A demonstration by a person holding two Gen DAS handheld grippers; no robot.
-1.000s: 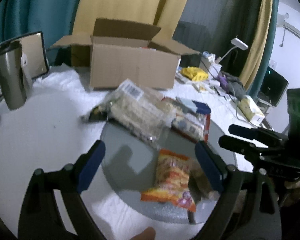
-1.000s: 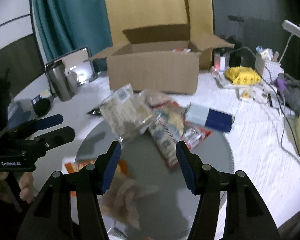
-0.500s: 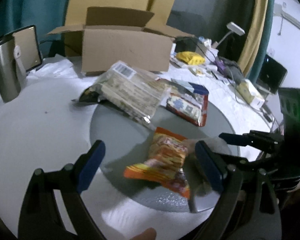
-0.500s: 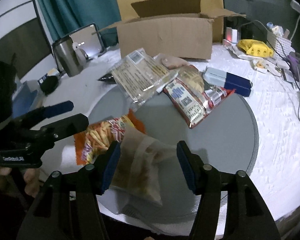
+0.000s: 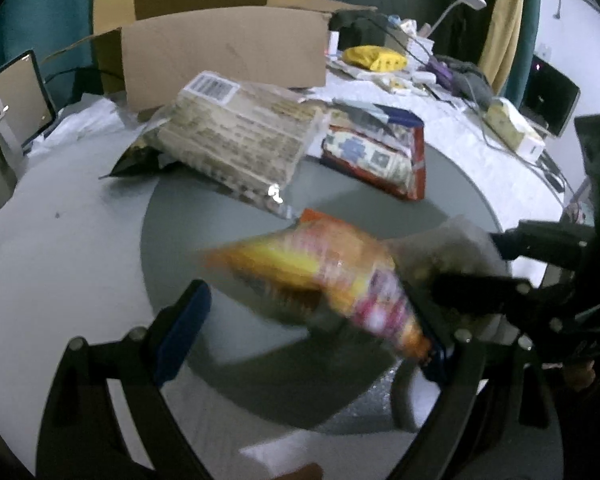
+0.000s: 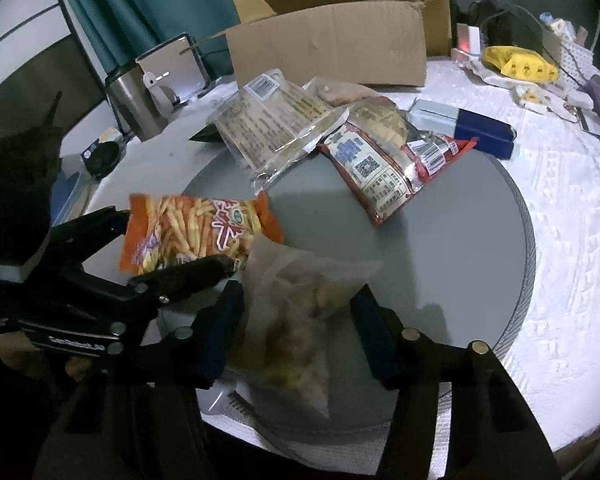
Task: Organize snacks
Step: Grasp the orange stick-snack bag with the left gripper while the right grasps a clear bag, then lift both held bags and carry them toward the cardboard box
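A grey round plate takes up the middle of the white-covered tabletop. At its far edge lies a heap of snacks: a clear pack with a barcode label overlaps a red bag, and a blue box lies just beyond them. Behind the heap stands an open carton, with a steel mug toward the table's far left edge and a yellow item among clutter at the far right.

On the plate's near left part an orange bag lies between the wide-spread fingers of the left gripper; its right end is at the right finger, but blur hides whether they touch. The near finger crosses the bag's lower edge in the right view.

Just right of it, a clear bag lies at the plate's near edge, touching the orange one. The right gripper straddles it, jaws closing, left pad against its side, right pad apparently just clear.
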